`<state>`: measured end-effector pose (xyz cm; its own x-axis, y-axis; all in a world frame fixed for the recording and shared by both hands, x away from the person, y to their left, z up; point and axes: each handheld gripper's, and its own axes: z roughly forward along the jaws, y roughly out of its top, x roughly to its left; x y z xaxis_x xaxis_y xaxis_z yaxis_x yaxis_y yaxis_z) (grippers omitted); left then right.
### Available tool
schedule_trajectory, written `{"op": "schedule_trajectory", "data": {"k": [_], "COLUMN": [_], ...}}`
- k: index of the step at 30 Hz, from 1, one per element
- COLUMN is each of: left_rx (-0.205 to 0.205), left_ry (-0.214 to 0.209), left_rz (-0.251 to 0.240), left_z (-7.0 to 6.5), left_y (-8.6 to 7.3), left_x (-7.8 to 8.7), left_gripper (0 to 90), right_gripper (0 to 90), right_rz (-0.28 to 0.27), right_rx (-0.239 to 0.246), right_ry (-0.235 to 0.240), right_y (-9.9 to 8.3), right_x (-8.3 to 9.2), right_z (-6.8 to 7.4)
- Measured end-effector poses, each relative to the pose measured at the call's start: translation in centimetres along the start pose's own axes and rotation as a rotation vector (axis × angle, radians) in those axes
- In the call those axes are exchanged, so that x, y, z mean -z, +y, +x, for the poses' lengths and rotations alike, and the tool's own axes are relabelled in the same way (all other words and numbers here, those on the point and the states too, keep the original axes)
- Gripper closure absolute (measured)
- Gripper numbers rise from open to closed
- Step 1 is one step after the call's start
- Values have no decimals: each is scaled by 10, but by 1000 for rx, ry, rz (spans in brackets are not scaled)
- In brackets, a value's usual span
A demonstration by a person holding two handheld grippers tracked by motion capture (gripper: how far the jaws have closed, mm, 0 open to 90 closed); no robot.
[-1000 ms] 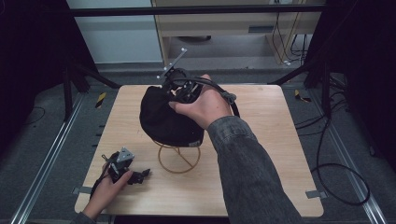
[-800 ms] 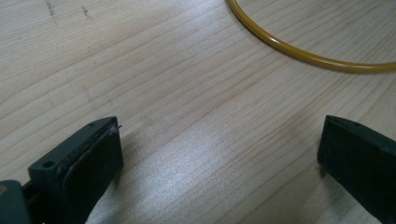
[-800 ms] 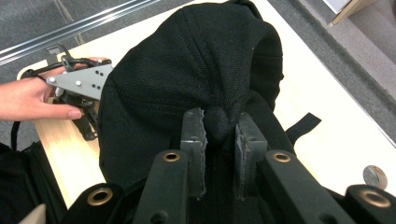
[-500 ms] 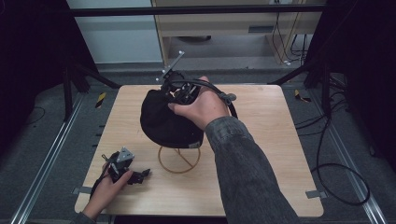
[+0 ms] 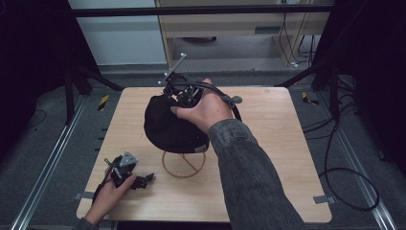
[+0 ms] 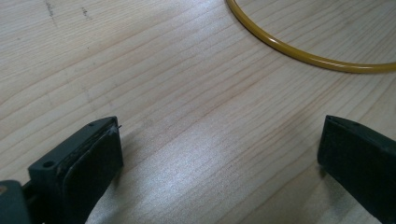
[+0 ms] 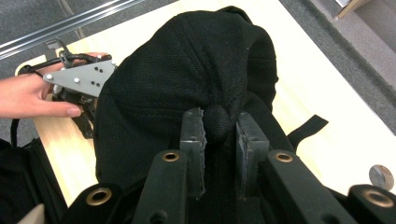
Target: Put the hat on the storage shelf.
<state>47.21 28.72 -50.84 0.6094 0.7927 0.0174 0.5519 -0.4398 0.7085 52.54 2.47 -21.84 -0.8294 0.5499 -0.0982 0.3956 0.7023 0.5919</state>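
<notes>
The right gripper view shows the right tongs (image 7: 219,126) pinching the black cap (image 7: 187,70) by its crown, held above the yellow wire stand (image 5: 183,164) on the counter (image 5: 268,182), likely not yet seated, while the left tongs (image 6: 219,154) rest spread and empty.

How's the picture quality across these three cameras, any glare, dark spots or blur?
High view: dim and soft, the surroundings nearly black, the black cap losing detail above the lit table. Left gripper view: a pale sheen on the wood between the left gripper jaws, whose near parts blur. Right gripper view: evenly lit, weave crisp where the right gripper pinches it.
</notes>
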Motion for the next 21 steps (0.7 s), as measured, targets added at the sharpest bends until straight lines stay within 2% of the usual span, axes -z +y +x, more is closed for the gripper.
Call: {"op": "schedule_trajectory", "data": {"k": [21], "left_rx": [0], "left_ry": [1], "left_rz": [-1], "left_z": [0], "left_y": [0], "left_x": [0], "left_gripper": [0], "right_gripper": [725], "right_rz": [17], "right_rx": [-17], "right_ry": [8], "right_y": [-8], "right_x": [-7], "right_z": [-1]}}
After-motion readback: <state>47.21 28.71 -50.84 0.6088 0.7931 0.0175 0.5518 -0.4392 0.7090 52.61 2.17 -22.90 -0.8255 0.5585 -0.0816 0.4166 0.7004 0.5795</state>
